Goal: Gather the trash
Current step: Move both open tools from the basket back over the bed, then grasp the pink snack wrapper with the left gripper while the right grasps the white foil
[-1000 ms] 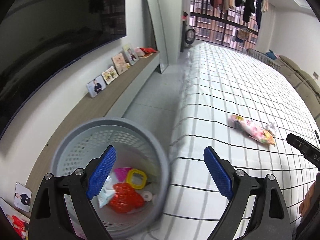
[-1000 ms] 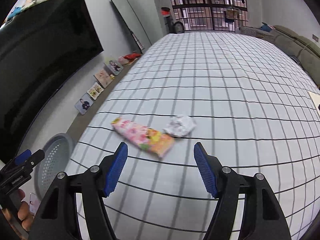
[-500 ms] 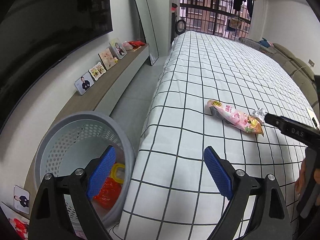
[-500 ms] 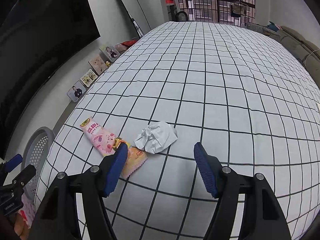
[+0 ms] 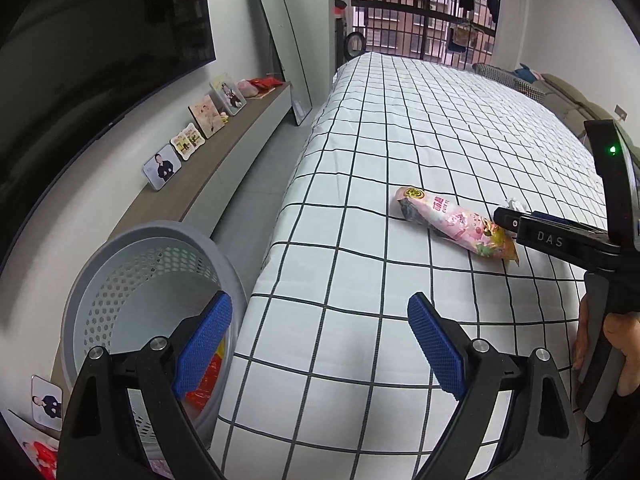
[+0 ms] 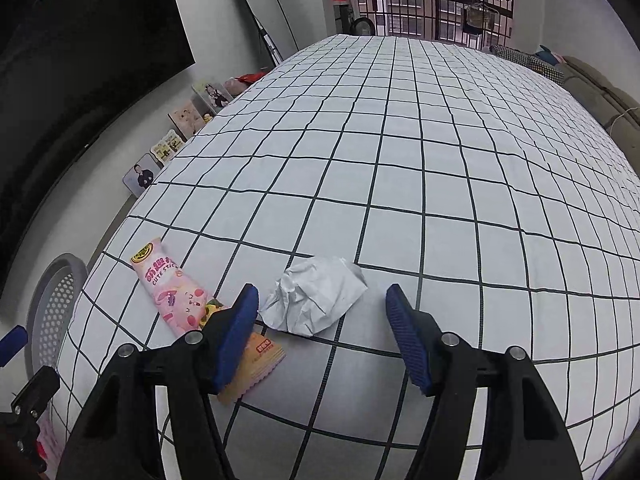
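Observation:
A crumpled white paper (image 6: 316, 298) lies on the checked bed sheet (image 6: 400, 184), between and just ahead of my open right gripper (image 6: 322, 332). A pink snack wrapper (image 6: 180, 296) lies to its left, its near end under the left finger; it also shows in the left wrist view (image 5: 454, 222). My left gripper (image 5: 320, 344) is open and empty above the bed's edge, beside the grey perforated bin (image 5: 132, 280), which holds red and yellow trash (image 5: 206, 380). The right gripper's body (image 5: 560, 240) shows at the right of the left wrist view.
A low wooden shelf (image 5: 192, 188) with several photo frames (image 5: 162, 168) runs along the left wall under a dark TV (image 5: 100, 40). A mirror (image 5: 280, 40) leans at the far end. A sofa (image 6: 596, 88) stands right of the bed.
The right gripper moved forward and down until the crumpled paper sits between its fingers. The left gripper swung right from over the bin toward the bed.

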Action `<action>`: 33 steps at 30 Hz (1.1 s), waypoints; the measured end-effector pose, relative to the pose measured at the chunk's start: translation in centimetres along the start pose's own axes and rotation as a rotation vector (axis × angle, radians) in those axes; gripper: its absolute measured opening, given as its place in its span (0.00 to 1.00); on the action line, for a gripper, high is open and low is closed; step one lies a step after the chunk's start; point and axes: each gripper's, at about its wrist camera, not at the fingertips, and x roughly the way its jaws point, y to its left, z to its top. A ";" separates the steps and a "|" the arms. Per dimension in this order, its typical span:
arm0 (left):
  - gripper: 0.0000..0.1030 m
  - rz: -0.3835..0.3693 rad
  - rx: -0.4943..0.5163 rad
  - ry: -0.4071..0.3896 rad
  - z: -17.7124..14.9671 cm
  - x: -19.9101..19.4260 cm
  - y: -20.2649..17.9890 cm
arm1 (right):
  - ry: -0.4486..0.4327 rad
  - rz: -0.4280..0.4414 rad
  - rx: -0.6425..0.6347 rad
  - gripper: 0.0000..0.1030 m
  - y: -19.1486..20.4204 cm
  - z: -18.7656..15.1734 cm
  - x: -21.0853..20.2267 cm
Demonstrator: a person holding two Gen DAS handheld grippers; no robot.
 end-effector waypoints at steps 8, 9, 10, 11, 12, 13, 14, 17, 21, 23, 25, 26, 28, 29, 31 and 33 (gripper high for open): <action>0.87 -0.022 0.008 0.012 0.5 0.6 -1.6 | -0.012 0.033 0.004 0.36 -1.0 -0.1 -0.3; 0.87 -0.024 0.011 0.013 0.6 0.7 -1.9 | -0.018 0.038 0.011 0.35 -1.3 -0.1 -0.6; 0.87 -0.026 0.012 0.012 0.7 0.8 -2.2 | -0.025 0.041 0.018 0.35 -1.6 0.0 -0.8; 0.87 -0.029 0.014 0.012 0.9 0.9 -2.6 | -0.032 0.042 0.026 0.35 -1.8 0.1 -1.0; 0.87 -0.032 0.013 0.013 1.1 1.0 -2.9 | -0.039 0.043 0.035 0.35 -2.2 0.2 -1.2; 0.87 -0.036 0.012 0.013 1.3 1.2 -3.2 | -0.045 0.044 0.044 0.35 -2.6 0.2 -1.4; 0.87 -0.039 0.012 0.011 1.5 1.3 -3.7 | -0.049 0.044 0.053 0.35 -2.9 0.3 -1.5; 0.87 -0.049 0.022 0.008 2.2 2.0 -5.0 | -0.061 0.040 0.070 0.35 -3.6 0.4 -1.9; 0.87 -0.069 0.027 0.011 3.2 2.9 -6.9 | -0.079 0.036 0.101 0.35 -4.9 0.7 -2.5; 0.87 -0.077 0.030 0.010 3.7 3.3 -7.8 | -0.087 0.035 0.124 0.34 -5.8 0.9 -2.8; 0.87 -0.083 0.035 0.015 4.1 3.8 -8.8 | -0.094 0.037 0.157 0.34 -6.9 1.0 -3.0; 0.87 -0.089 0.036 0.022 4.4 4.0 -9.2 | -0.095 0.039 0.169 0.34 -7.3 1.0 -3.1; 0.87 -0.100 0.040 0.042 4.6 4.7 -10.0 | -0.095 0.041 0.189 0.34 -8.1 1.1 -3.1; 0.87 -0.101 0.044 0.051 4.6 5.1 -10.5 | -0.093 0.043 0.196 0.34 -8.3 1.0 -3.0; 0.87 -0.101 0.051 0.060 4.6 5.5 -11.2 | -0.093 0.050 0.203 0.34 -8.4 0.8 -3.1; 0.87 -0.093 0.057 0.067 4.5 5.9 -11.7 | -0.093 0.053 0.201 0.34 -8.3 0.8 -3.1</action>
